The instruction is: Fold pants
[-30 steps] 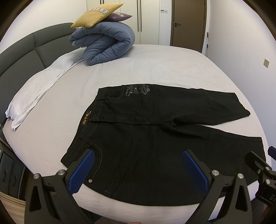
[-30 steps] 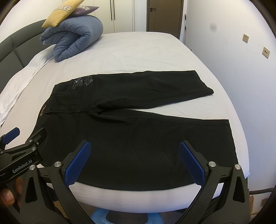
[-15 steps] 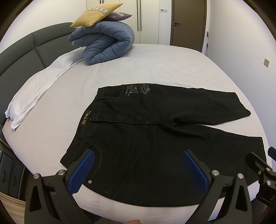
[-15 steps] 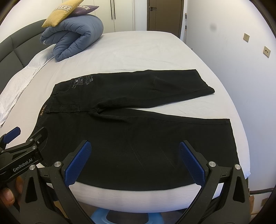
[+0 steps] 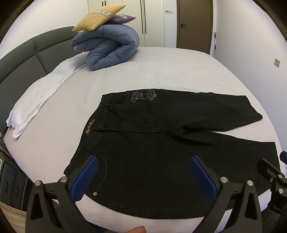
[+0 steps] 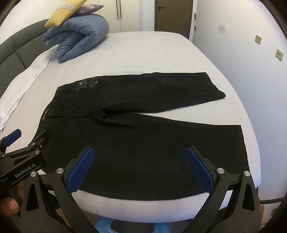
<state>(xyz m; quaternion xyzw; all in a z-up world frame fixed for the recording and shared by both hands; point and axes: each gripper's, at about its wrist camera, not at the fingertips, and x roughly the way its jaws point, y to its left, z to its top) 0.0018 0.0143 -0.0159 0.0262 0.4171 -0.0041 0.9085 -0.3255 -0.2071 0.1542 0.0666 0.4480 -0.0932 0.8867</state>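
Black pants (image 5: 161, 139) lie flat on the bed, waistband to the left, both legs spread out to the right; they also show in the right wrist view (image 6: 140, 125). My left gripper (image 5: 143, 159) is open and empty, held above the near hip and pocket area. My right gripper (image 6: 140, 150) is open and empty, held above the near leg by the bed's front edge. The left gripper's body (image 6: 23, 157) shows at the left of the right wrist view. The right gripper's body (image 5: 274, 175) shows at the right of the left wrist view.
The bed (image 5: 179, 71) has a light sheet. A rolled blue duvet (image 5: 111, 48) with a yellow cushion (image 5: 98, 16) on top sits at the far left. A white towel (image 5: 41, 95) lies along the dark headboard (image 5: 26, 53). A wall stands to the right.
Both grippers have shifted very slightly over the pants. Both stay open. The pants have not moved.
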